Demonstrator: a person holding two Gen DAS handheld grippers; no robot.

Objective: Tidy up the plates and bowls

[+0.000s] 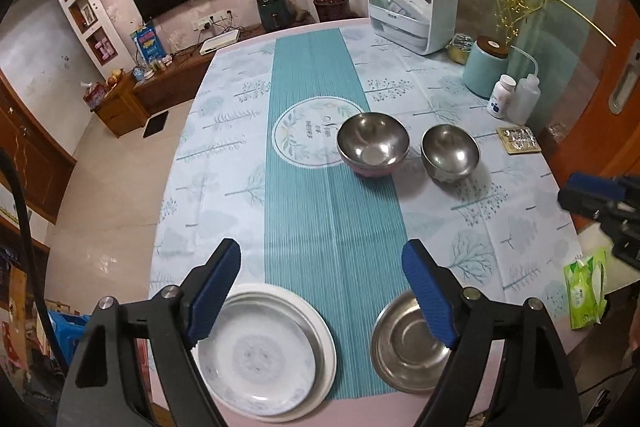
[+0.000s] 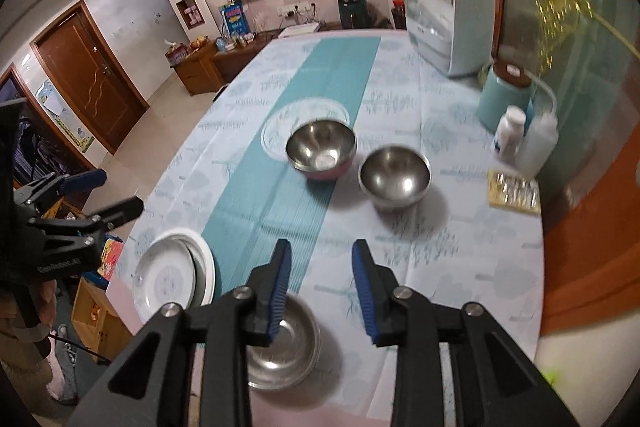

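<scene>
- The table (image 1: 520,195) holds every dish; sorting looks partly done.
- The white plates (image 1: 264,355) already sit stacked at the near left edge.
- The steel plate (image 1: 404,347) lies alone just beside them, unstacked.
- The pink-based bowl (image 1: 373,143) and the steel bowl (image 1: 450,153) stand apart mid-table, not nested.
- The left gripper (image 1: 322,291) gapes wide, holding nothing.
- The right gripper (image 2: 321,287) is partly open, holding nothing.

Two steel bowls are sitting upright ahead of your left gripper (image 1: 320,277), apart from each other: the pink-bottomed bowl (image 1: 373,143) and, to its right, the plain steel bowl (image 1: 450,153). Below its left finger, the white plates (image 1: 266,351) are lying stacked (a patterned one on top). Under its right finger, the shallow steel dish (image 1: 404,347) is resting flat.
</scene>
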